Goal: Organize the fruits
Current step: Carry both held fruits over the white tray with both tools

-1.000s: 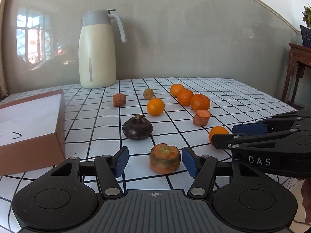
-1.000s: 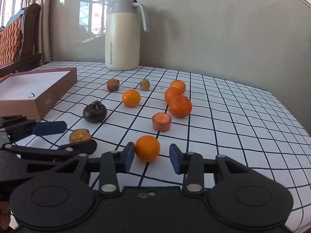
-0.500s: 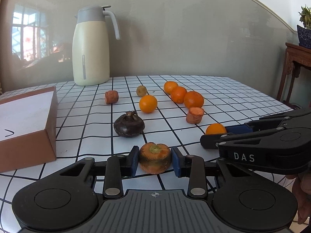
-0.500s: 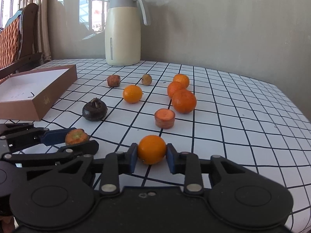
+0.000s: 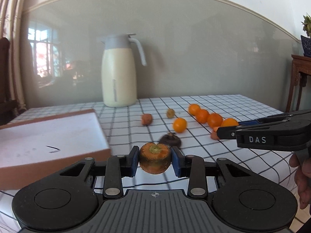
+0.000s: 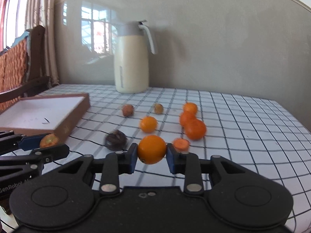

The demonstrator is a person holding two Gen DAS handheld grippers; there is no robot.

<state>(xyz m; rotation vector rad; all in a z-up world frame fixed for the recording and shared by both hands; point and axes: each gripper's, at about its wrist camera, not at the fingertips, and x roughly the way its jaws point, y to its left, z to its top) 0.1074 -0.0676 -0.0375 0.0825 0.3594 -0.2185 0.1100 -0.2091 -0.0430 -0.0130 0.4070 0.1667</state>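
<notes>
Home dining room: checked tablecloth (image 6: 243,116), wooden chair (image 6: 29,58), curtains (image 6: 41,19)

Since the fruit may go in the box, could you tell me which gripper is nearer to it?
Left. The left gripper, shut on a carrot piece, is just beside the box at its near corner. The right gripper, holding an orange, is farther out past the left one.

Ahead of the tongs: grey glossy wall panel (image 5: 194,54) under a pale moulding, mirroring a bright window (image 6: 93,31). Left of the tongs: beige curtain (image 6: 42,29) and dark wooden chair with orange woven back (image 6: 13,58). Far right: dark wooden side table (image 5: 300,81) bearing a potted plant (image 5: 306,36). Daylight throughout.
</notes>
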